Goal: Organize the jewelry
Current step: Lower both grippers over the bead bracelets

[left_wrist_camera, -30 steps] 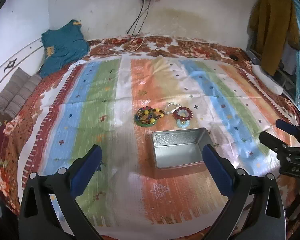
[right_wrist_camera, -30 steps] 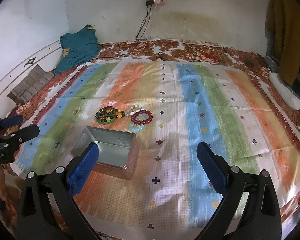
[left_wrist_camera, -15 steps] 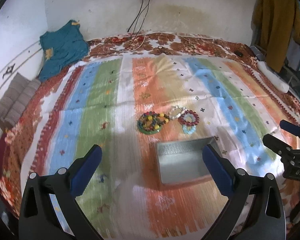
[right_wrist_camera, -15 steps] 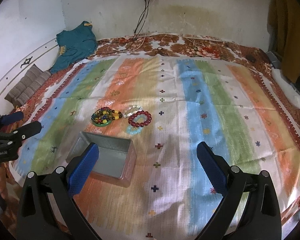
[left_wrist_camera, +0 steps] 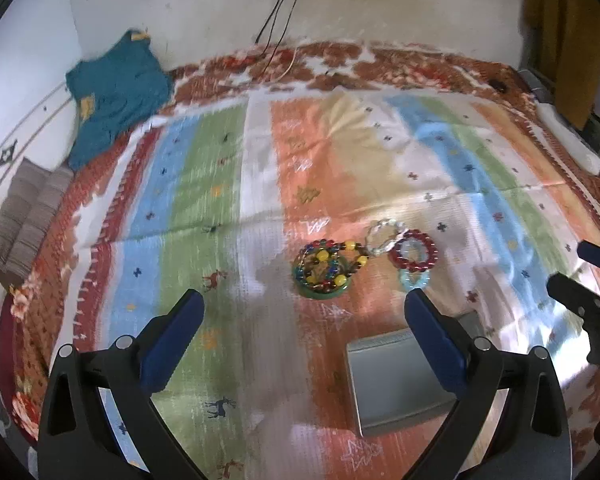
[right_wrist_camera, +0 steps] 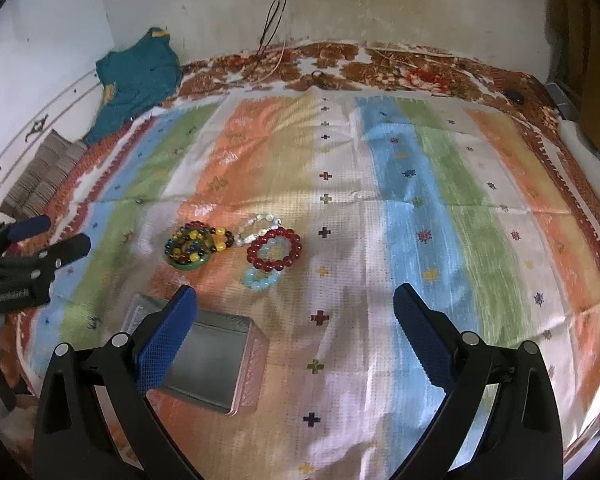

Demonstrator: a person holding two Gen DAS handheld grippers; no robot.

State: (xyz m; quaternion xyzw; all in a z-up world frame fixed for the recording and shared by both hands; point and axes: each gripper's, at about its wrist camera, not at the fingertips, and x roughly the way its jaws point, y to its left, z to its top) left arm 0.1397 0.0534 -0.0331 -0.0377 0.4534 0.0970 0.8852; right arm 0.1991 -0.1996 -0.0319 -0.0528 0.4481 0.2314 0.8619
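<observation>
Several bead bracelets lie together on the striped bedspread: a multicolour pile on a green bangle (left_wrist_camera: 327,270) (right_wrist_camera: 191,247), a pearl-white one (left_wrist_camera: 384,235) (right_wrist_camera: 260,227), a dark red one (left_wrist_camera: 413,251) (right_wrist_camera: 275,250) and a light blue one (left_wrist_camera: 414,279) (right_wrist_camera: 260,279). An open silver tin (left_wrist_camera: 396,382) (right_wrist_camera: 212,364) sits in front of them. My left gripper (left_wrist_camera: 304,328) is open and empty, above the cloth short of the bracelets. My right gripper (right_wrist_camera: 296,320) is open and empty, to the right of the tin.
A teal garment (left_wrist_camera: 116,92) and a folded grey blanket (left_wrist_camera: 24,224) lie at the far left. Cables (left_wrist_camera: 280,8) hang down the back wall. A mustard garment (left_wrist_camera: 564,32) hangs at the right, above a white bolster (left_wrist_camera: 568,136).
Both grippers have moved forward and tilted down toward the bed. The tin now sits lower in both views and the bracelets look closer. Both grippers stay open.
</observation>
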